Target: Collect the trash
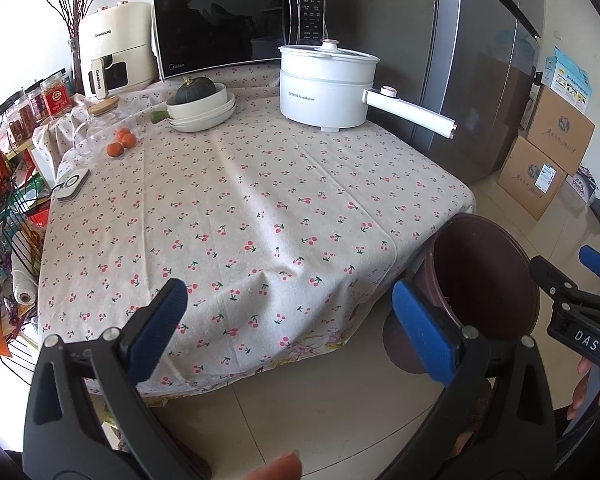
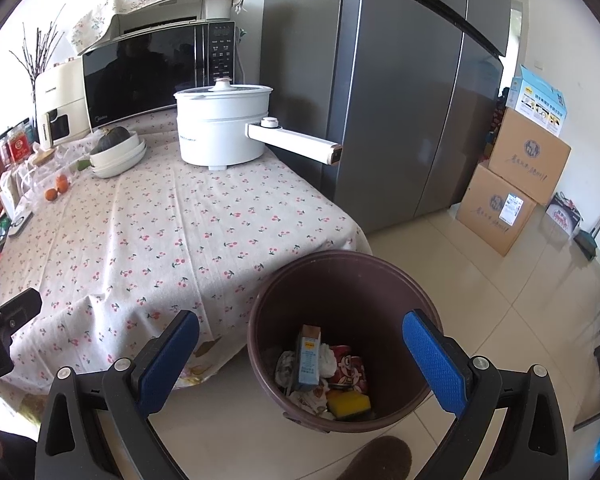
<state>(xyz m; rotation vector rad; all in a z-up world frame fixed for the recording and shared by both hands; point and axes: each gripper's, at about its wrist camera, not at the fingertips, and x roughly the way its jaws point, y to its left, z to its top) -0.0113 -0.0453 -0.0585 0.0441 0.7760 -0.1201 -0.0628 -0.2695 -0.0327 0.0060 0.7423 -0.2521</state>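
Both my left gripper (image 1: 288,316) and right gripper (image 2: 300,354) hang spread wide and empty near the cherry-print tablecloth (image 2: 152,236), the right one over the brown bin (image 2: 340,280) on the floor beside the table, where a carton (image 2: 309,356), a red can (image 2: 350,368) and a yellow sponge (image 2: 348,402) lie.

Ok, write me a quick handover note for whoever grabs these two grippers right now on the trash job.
Left gripper: open, holding nothing, over the near edge of the table.
Right gripper: open, holding nothing, above the brown trash bin on the floor beside the table.
Done: the bin holds a small carton, crumpled tissue, a red wrapper and a yellow sponge.
Left: no loose trash shows on the cloth; only the cooker, dishes and oranges at the far side. Check outside these views.
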